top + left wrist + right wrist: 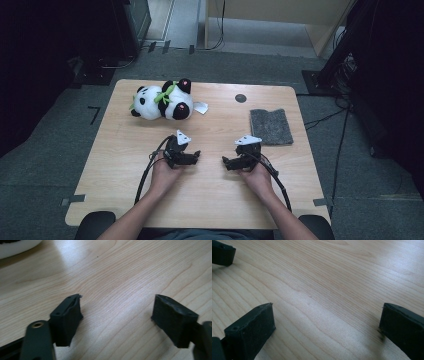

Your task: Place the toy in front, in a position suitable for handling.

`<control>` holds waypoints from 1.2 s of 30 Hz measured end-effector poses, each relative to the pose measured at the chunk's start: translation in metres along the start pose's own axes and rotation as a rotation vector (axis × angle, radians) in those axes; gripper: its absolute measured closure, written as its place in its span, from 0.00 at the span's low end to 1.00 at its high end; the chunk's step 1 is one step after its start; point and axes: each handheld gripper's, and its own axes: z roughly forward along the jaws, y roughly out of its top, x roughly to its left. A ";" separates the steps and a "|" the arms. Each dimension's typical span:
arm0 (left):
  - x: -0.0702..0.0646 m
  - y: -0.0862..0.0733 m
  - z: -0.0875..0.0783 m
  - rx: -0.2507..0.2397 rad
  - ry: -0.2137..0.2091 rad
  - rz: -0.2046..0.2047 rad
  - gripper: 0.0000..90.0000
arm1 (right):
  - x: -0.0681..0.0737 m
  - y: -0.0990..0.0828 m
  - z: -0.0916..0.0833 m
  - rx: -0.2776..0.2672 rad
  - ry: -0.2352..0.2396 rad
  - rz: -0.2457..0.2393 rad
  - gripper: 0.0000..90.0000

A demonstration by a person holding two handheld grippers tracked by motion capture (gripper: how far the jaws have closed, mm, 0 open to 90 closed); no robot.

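Blocky black left gripper (pixel 116 315) gapes over grained wooden table (pixel 120 272); fluffy panda (pixel 161 100) beyond.

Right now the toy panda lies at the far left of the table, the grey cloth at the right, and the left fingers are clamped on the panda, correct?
Not quite. The left gripper holds nothing: the left gripper view shows its fingers apart over bare table. The toy panda and grey cloth lie as you say.
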 end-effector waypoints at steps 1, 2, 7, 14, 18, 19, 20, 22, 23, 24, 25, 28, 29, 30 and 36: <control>0.000 0.000 0.000 0.003 -0.004 0.002 0.26 | 0.000 0.000 0.000 0.000 0.000 0.000 0.00; 0.000 0.000 -0.001 0.003 -0.008 0.011 0.24 | 0.000 0.000 0.000 0.000 0.000 0.000 0.00; 0.004 0.002 -0.003 0.018 0.002 0.012 0.28 | 0.000 0.000 0.000 -0.001 0.002 -0.002 0.00; 0.012 0.006 -0.015 -0.019 -0.070 -0.004 0.34 | -0.002 0.000 0.000 0.000 0.018 -0.018 0.01; 0.015 0.009 -0.022 -0.014 -0.069 0.010 0.33 | -0.002 0.000 -0.001 -0.022 0.018 -0.016 0.08; 0.017 0.010 -0.023 -0.020 -0.080 0.000 0.33 | -0.002 0.000 -0.001 -0.022 0.018 -0.016 0.08; 0.019 0.010 -0.025 -0.023 -0.096 -0.011 0.33 | -0.002 0.000 -0.001 -0.022 0.018 -0.015 0.08; 0.024 0.011 -0.029 -0.030 -0.096 -0.018 0.34 | -0.002 0.000 -0.001 -0.022 0.018 -0.015 0.09; 0.026 0.012 -0.031 -0.032 -0.096 -0.024 0.34 | -0.002 0.000 -0.002 -0.022 0.017 -0.012 0.11; 0.029 0.013 -0.032 -0.038 -0.099 -0.032 0.34 | -0.002 0.000 -0.002 -0.028 0.012 -0.008 0.16; 0.032 0.014 -0.034 -0.044 -0.097 -0.032 0.35 | -0.002 -0.001 -0.003 -0.041 0.007 -0.002 0.19; 0.038 0.018 -0.040 -0.067 -0.091 -0.043 0.35 | -0.002 -0.001 -0.003 -0.041 0.006 0.003 0.19; 0.038 0.018 -0.040 -0.067 -0.091 -0.043 0.35 | -0.002 -0.001 -0.003 -0.041 0.006 0.002 0.19; 0.041 0.020 -0.042 -0.073 -0.093 -0.050 0.35 | -0.002 -0.001 -0.003 -0.041 0.006 0.002 0.19; 0.053 0.027 -0.047 -0.085 -0.106 -0.075 0.35 | -0.002 -0.001 -0.003 -0.039 0.006 0.003 0.19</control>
